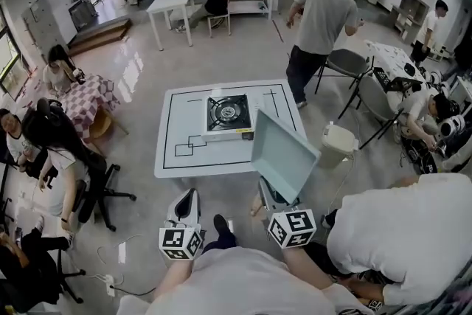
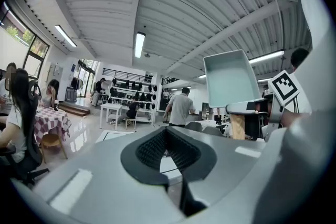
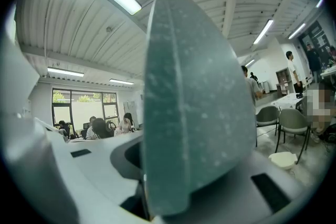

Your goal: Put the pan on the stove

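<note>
Two grippers show low in the head view. The right gripper (image 1: 274,197) holds the pan (image 1: 282,153) up in the air, tipped on its side, over the near right corner of the table (image 1: 173,166). The stove (image 1: 228,114) sits at the middle of that table, bare, ahead and a little left of the pan. The left gripper (image 1: 187,195) hangs apart from both and carries nothing.

From the left gripper view, its own jaws are closed together with nothing between them. The pan (image 2: 230,78) stands high to the right, well off the table.

From the right gripper view, the pan (image 3: 194,102) fills the middle, edge-on, and the jaws are clamped on it.

I judge this to be the carrying step: the pan is lifted but not yet over the stove. The next move calls for bringing it forward and left, levelling it over the burner, lowering it and only then releasing.
</note>
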Demonstrator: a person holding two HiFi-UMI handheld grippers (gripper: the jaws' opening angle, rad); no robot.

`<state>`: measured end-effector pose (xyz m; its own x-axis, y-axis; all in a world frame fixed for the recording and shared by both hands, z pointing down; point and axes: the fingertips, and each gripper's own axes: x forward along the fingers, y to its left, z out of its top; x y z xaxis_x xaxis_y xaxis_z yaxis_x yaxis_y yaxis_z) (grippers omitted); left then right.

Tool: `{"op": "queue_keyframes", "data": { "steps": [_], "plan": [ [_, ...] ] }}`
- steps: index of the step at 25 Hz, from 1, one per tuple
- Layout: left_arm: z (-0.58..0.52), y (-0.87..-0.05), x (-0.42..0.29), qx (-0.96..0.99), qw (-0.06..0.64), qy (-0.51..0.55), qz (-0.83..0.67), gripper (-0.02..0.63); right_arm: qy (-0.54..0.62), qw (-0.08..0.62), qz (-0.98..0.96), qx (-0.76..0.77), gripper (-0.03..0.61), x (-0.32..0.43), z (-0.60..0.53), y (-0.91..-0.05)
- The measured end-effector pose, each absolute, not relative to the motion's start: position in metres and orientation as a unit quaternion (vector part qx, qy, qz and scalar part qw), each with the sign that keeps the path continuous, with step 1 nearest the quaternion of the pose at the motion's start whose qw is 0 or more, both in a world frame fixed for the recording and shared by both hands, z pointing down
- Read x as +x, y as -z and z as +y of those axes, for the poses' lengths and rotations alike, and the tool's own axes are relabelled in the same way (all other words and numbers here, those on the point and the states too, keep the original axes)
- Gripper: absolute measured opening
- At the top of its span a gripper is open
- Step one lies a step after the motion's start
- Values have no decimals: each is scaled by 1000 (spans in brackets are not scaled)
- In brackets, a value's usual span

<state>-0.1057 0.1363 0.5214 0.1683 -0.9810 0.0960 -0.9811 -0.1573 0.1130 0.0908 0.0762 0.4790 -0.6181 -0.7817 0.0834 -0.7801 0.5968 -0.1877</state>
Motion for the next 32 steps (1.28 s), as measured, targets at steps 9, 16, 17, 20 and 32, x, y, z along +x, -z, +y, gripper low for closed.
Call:
{"op": "queue_keyframes", "data": {
  "steps": [9,16,17,20,32],
  "plan": [
    [20,-534,-159,768,71,-2,-636,9,103,-5,892,-440,121,42,-25,-494],
    [-81,-528,-214,788,63,-16,-613,10,105,-2,885,-454,120,-9,-108,-490],
    [-94,-527,-221,789,62,-16,-611,9,103,0,884,-456,120,-16,-120,-489],
    [-129,-529,-236,791,62,-15,-608,9,101,3,883,-458,120,-30,-151,-489],
    [-175,-527,-227,778,70,-4,-624,9,100,-6,893,-440,120,-30,-206,-482]
  ]
}}
